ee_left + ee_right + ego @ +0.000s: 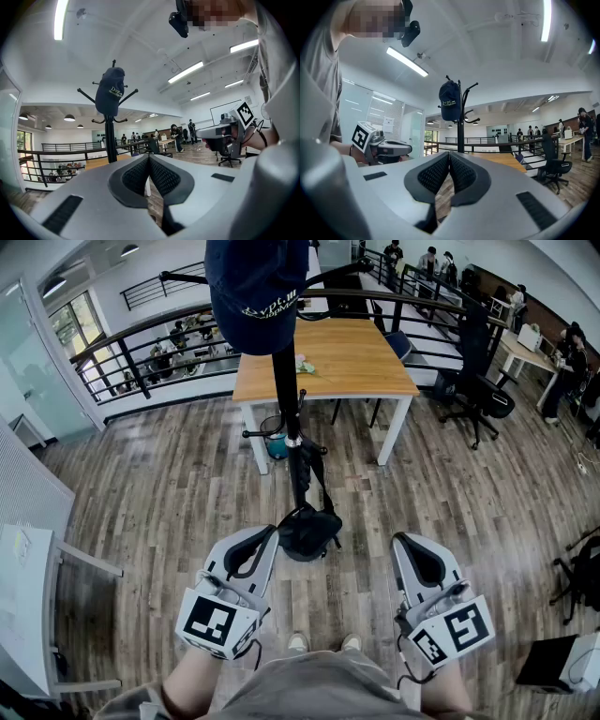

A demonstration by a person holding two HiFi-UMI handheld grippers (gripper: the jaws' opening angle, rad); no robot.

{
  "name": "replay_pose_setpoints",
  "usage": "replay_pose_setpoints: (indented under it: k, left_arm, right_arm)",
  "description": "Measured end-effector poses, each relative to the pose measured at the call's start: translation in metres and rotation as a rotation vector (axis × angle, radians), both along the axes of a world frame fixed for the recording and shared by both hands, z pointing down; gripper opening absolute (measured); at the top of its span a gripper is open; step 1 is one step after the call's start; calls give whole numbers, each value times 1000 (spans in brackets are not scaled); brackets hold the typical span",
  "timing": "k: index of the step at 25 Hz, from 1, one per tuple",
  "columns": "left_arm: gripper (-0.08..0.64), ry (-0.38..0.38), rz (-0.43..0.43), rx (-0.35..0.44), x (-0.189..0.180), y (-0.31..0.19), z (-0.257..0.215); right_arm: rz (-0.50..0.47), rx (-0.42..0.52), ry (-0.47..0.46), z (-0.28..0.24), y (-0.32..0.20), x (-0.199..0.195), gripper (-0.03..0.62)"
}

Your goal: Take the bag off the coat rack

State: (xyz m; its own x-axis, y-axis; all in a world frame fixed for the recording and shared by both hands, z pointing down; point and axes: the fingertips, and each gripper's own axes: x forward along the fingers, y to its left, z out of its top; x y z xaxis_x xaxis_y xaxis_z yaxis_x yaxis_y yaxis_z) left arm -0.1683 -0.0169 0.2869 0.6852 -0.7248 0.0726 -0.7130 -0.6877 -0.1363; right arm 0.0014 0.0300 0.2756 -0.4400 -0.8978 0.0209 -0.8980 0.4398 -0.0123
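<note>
**Both claws closed and empty, bag on the rack**

The black bag [309, 531] hangs low on the coat rack [286, 399], its strap running up the black pole to a lower peg. It sits close to the wood plank floor [169, 493]. At the top of the rack hangs a navy cap [258, 287] with white lettering (the print is too small to read in full).

The left gripper [269, 532] is held in front of the person, with its jaws pressed together and nothing between them. In the head view its tip shows just beside the bag's left edge, but it cannot be told whether the two are at the same height. The right gripper [403, 542] is also closed on nothing. It is on the other side of the bag and clearly apart from it. The bag lies between the two tips, nearer the left one.

Both gripper views look towards the rack's pole and its cap above the closed pads. The bag itself does not show in either.

Behind the rack stands a wooden table [356, 357] with white legs, and a blue bin [275, 443] is on the floor under its near edge. A black railing [141, 348] runs behind the table, and a black office chair [478, 395] stands to the right.
</note>
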Motion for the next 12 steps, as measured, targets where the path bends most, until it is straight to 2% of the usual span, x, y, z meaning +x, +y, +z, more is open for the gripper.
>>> replay_pose_setpoints:
  k: [6, 12]
  left_arm:
    - [15, 5, 8, -5, 10, 7, 0]
    - [15, 40, -61, -13, 13, 4, -3]
  right_arm:
    - [-2, 11, -62, -2, 0, 10, 32]
    - [-53, 14, -80, -2, 3, 18, 32]
